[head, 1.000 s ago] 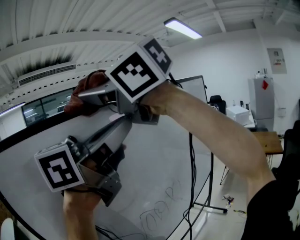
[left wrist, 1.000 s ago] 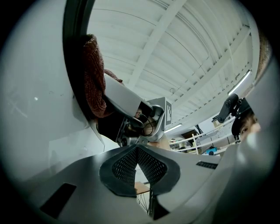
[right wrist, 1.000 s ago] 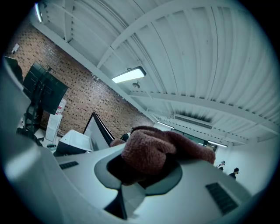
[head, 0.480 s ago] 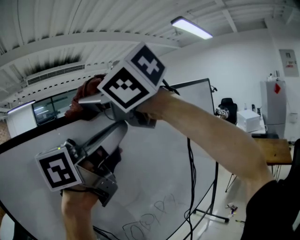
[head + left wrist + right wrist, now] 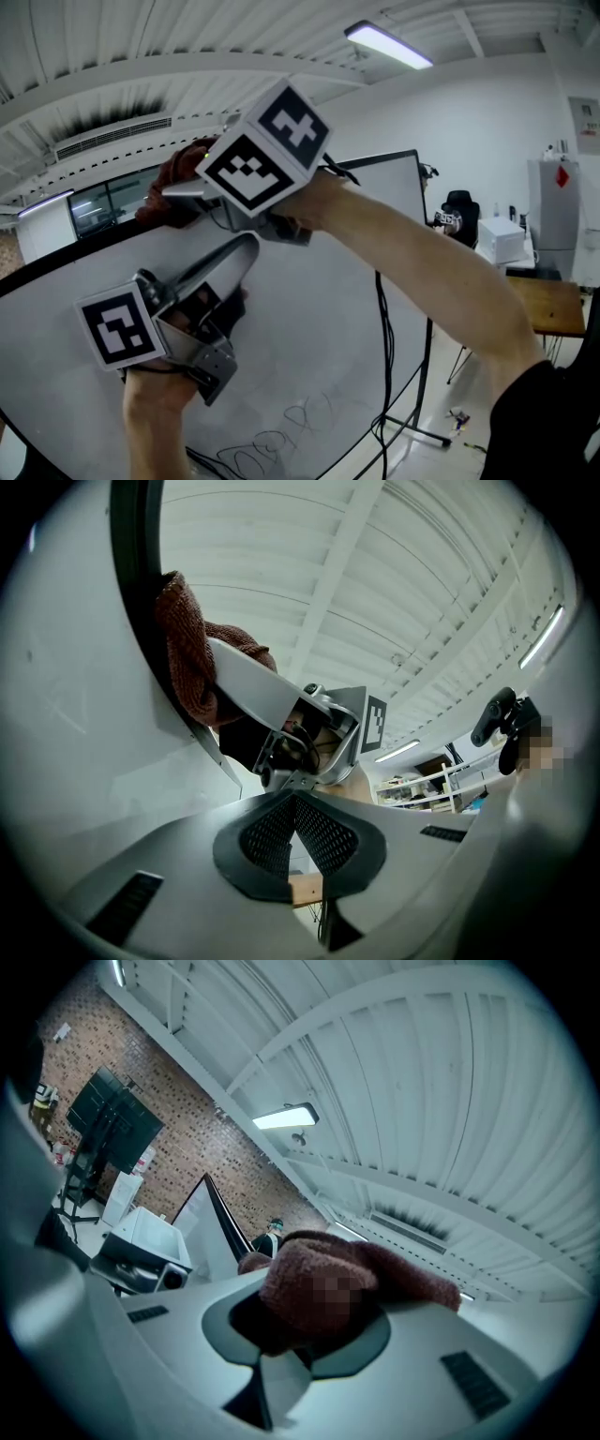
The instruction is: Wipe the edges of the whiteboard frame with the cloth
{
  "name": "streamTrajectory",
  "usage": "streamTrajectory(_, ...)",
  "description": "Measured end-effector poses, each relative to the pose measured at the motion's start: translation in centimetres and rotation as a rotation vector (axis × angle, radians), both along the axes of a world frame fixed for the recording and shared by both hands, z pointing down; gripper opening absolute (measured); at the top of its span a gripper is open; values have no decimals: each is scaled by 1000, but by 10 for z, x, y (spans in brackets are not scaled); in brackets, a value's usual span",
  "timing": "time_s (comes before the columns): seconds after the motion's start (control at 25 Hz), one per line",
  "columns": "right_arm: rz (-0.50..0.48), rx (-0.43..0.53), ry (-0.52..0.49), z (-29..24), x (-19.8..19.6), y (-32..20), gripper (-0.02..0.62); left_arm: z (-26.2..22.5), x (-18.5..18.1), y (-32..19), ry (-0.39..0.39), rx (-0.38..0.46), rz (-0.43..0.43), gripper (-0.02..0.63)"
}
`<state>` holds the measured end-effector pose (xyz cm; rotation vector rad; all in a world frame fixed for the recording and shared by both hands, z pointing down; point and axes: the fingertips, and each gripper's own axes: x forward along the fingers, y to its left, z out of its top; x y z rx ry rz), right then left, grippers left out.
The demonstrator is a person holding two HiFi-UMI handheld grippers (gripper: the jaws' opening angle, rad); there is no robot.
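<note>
On the whiteboard's top frame (image 5: 58,255), right claw (image 5: 305,1327) clamps the cloth (image 5: 176,173), edge running leftward; left claw (image 5: 292,803) closed, empty.

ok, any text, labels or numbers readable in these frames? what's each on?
Nothing can be quoted; no legible text.
Low on the whiteboard, pen scribble: loops, no readable word.
The wall notice: print too small to read.
The red diamond label on the grey cabinet: too small to read.
The marker cubes: black-and-white square patterns only, no letters.
</note>
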<state>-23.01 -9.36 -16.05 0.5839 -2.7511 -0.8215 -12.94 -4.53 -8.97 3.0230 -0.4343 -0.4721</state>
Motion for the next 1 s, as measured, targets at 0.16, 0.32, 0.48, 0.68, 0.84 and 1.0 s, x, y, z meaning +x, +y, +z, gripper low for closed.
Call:
streamTrajectory(0.16, 8, 11, -10, 1, 12, -6, 77, 2, 13, 2, -20, 10, 44, -12)
streamTrajectory(0.32, 21, 11, -3, 3, 10, -10, 77, -3, 10, 1, -17, 20, 84, -12)
streamTrajectory(0.48, 53, 28, -5, 1, 15, -11, 77, -4, 16, 4, -11, 17, 131, -12)
streamTrajectory(0.68, 66, 25, -14, 1, 25, -17, 77, 5, 26, -7, -25, -5, 165, -12)
streamTrajectory(0.84, 54, 34, -13, 4, 40, -22, 77, 6, 38, -16, -25, 2, 153, -13)
streamTrajectory(1.0, 20, 45, -8, 0, 72, -31, 77, -1, 73, -26, -19, 29, 125, -14)
